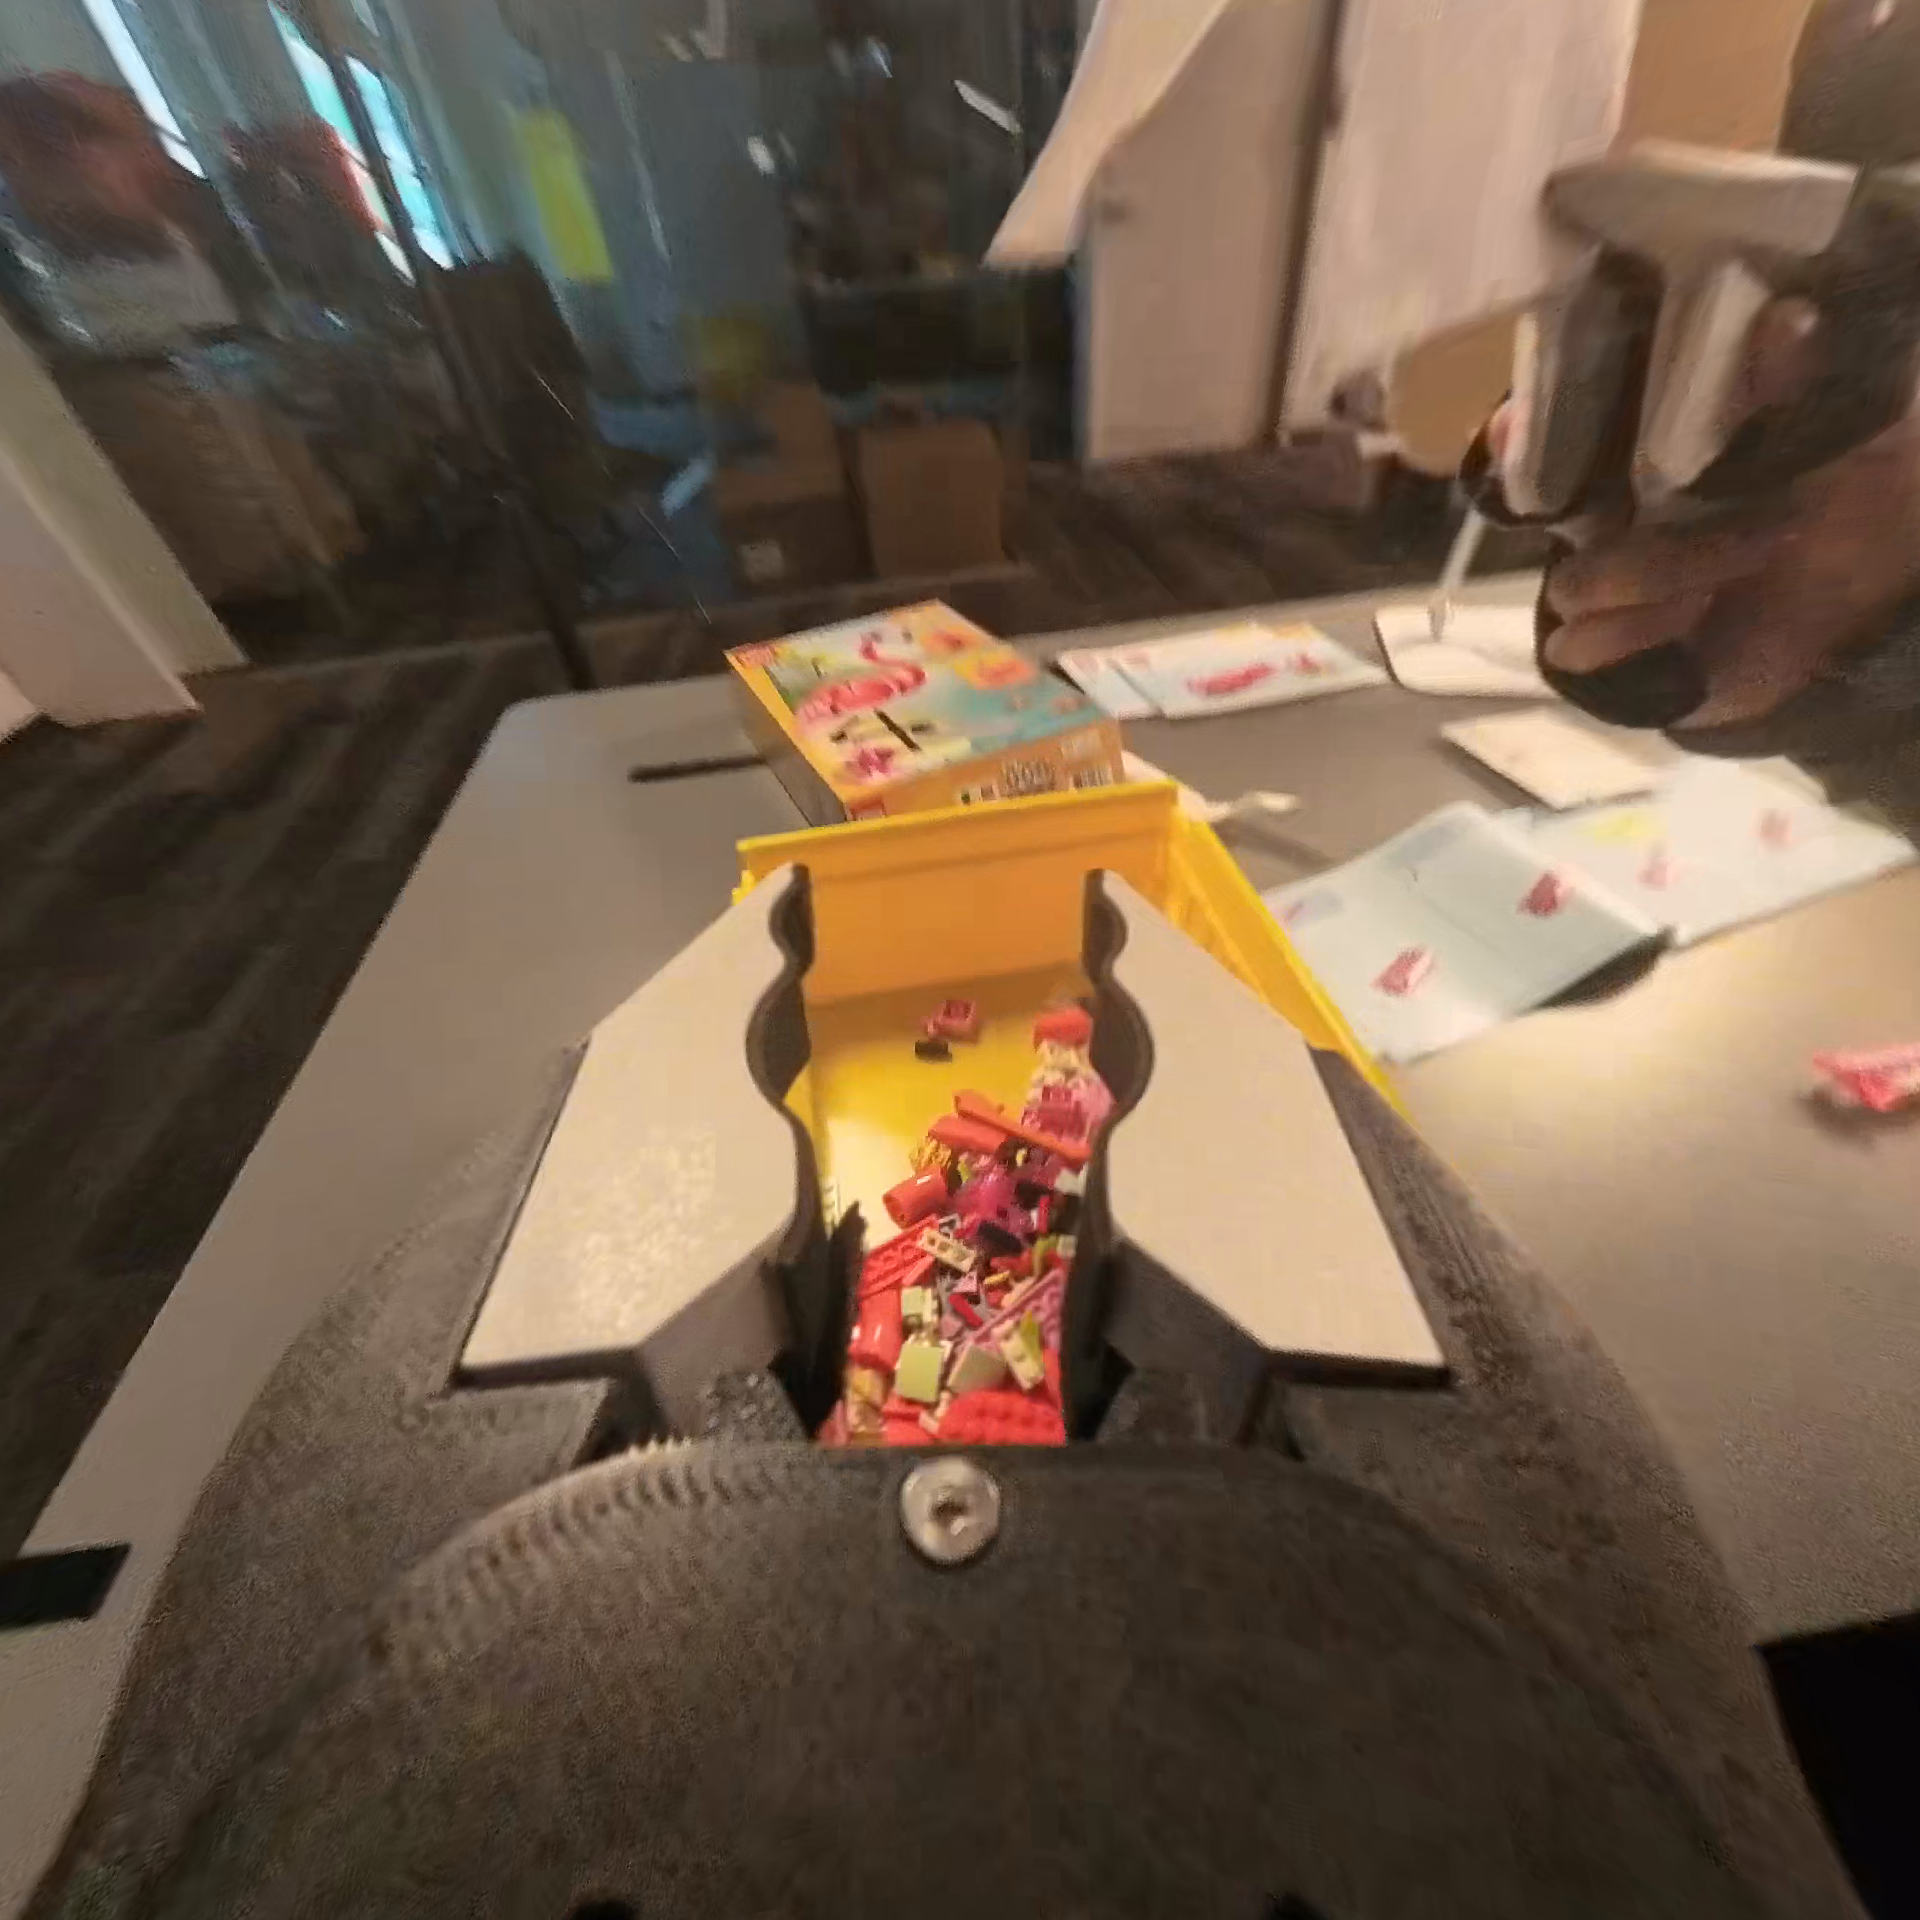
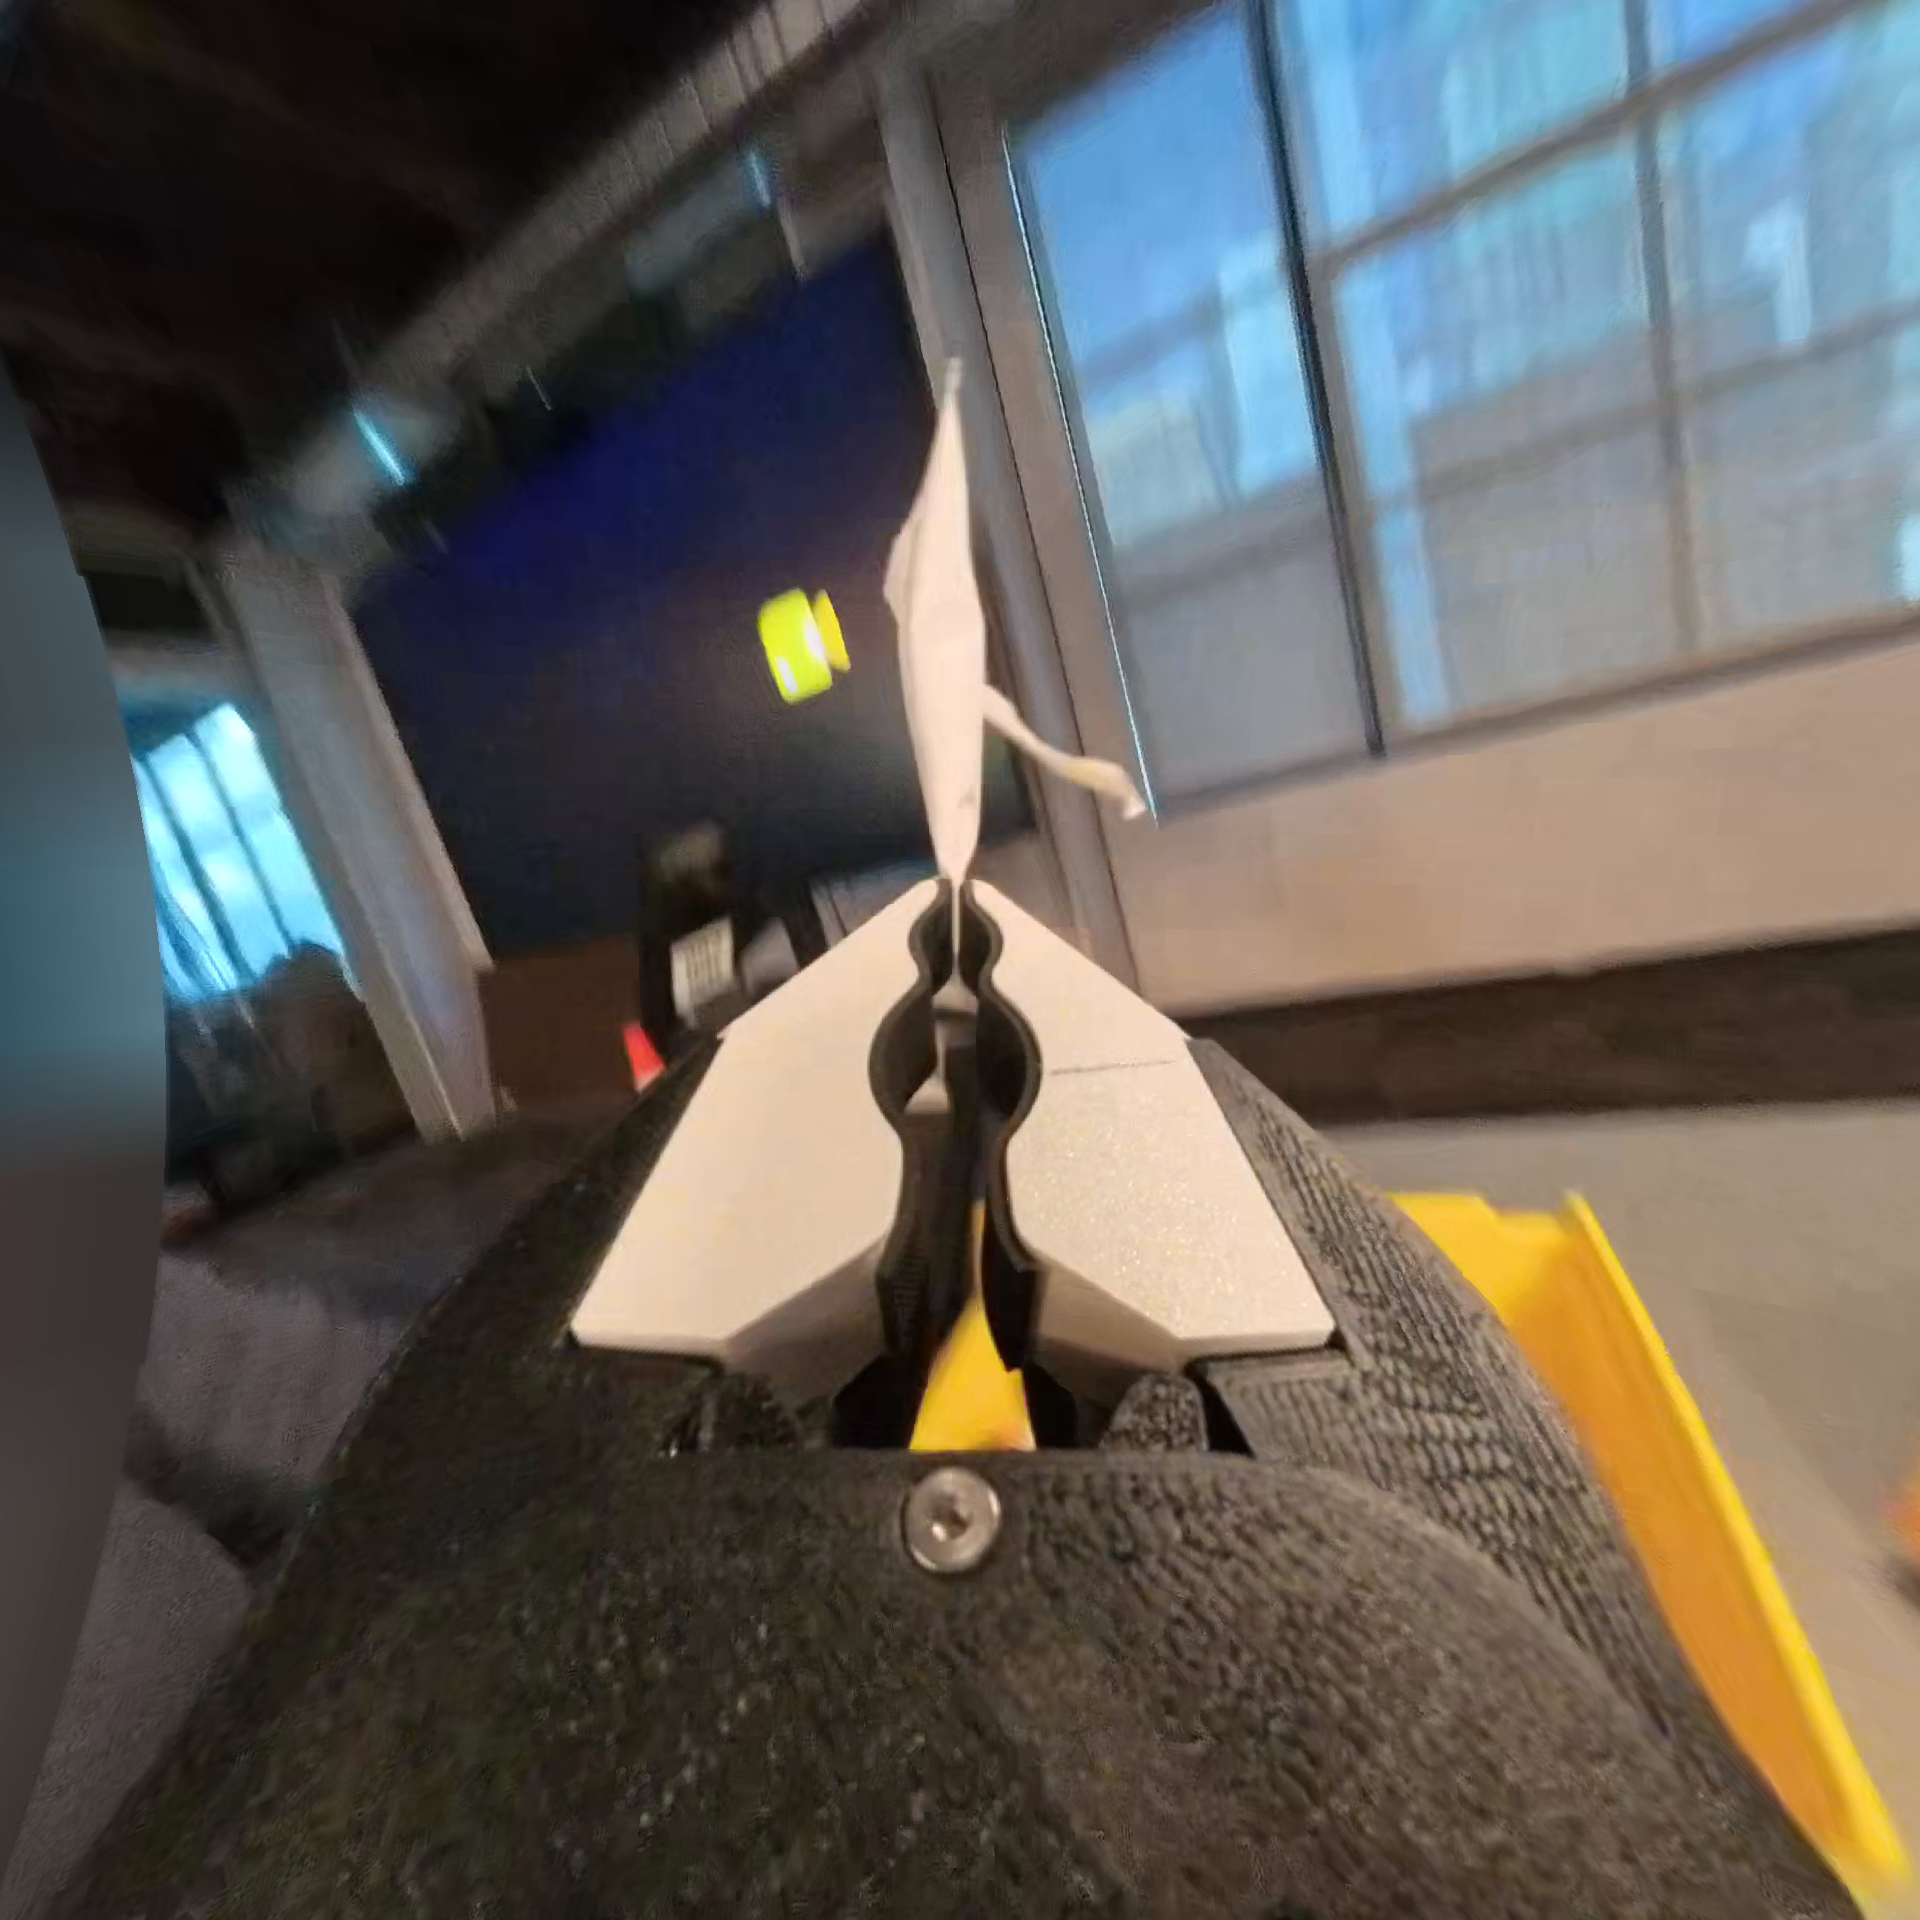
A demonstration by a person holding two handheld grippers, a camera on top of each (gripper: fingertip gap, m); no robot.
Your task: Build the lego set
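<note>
White paper bag point(image 2: 940, 623), apparently empty, pinched in the shut jaws of the right gripper point(image 2: 954, 883), raised off the worktop point(image 1: 1662, 1195). Left gripper point(image 1: 945, 894) jaws wide apart, holding nothing, over yellow bin point(image 1: 977, 914) of bricks point(image 1: 966, 1278); box point(image 1: 914, 717) beyond.

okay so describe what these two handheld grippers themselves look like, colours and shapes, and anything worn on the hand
Both the left gripper and the right gripper have a rough black textured body with one silver screw, and two pale grey wedge-shaped fingers lined with wavy black pads. No cables or markings show. The hand gripping the right one wears a dark glove.
</note>
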